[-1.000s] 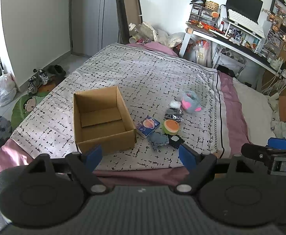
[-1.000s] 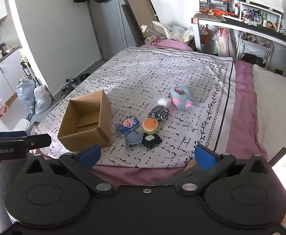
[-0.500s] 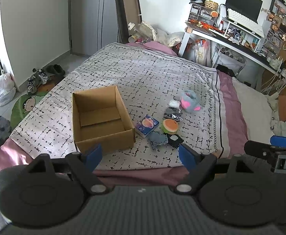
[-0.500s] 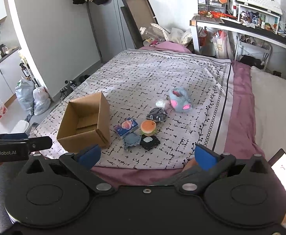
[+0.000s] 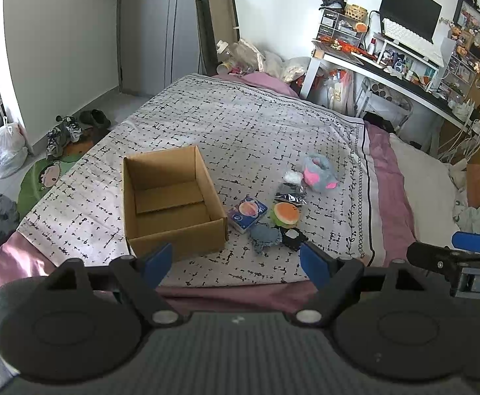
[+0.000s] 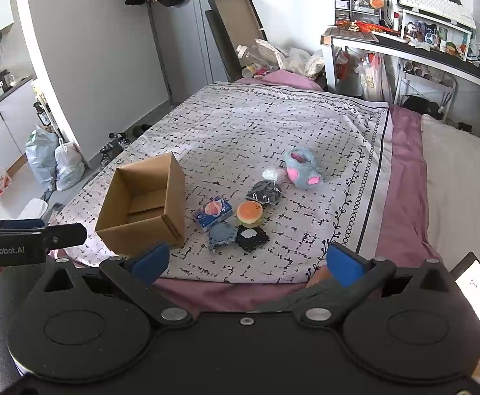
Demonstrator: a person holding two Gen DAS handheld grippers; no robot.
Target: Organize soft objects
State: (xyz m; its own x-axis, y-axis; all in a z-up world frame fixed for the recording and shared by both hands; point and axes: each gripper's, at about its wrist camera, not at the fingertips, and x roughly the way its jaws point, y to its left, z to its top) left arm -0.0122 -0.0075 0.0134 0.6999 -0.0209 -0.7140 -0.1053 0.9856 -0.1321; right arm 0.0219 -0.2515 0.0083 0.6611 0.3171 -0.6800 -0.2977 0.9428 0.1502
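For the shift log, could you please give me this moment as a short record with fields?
surface: patterned bedspread on a bed
container: open cardboard box, nothing visible inside
beside the box: blue packet, burger squishy
nearest the bed's edge: denim-blue piece, black pouch
farther back: dark bag, small white item, grey and pink plush
left gripper: open, empty, short of the bed's edge
right gripper: open, empty, short of the bed's edge
progress: no item in the box yet
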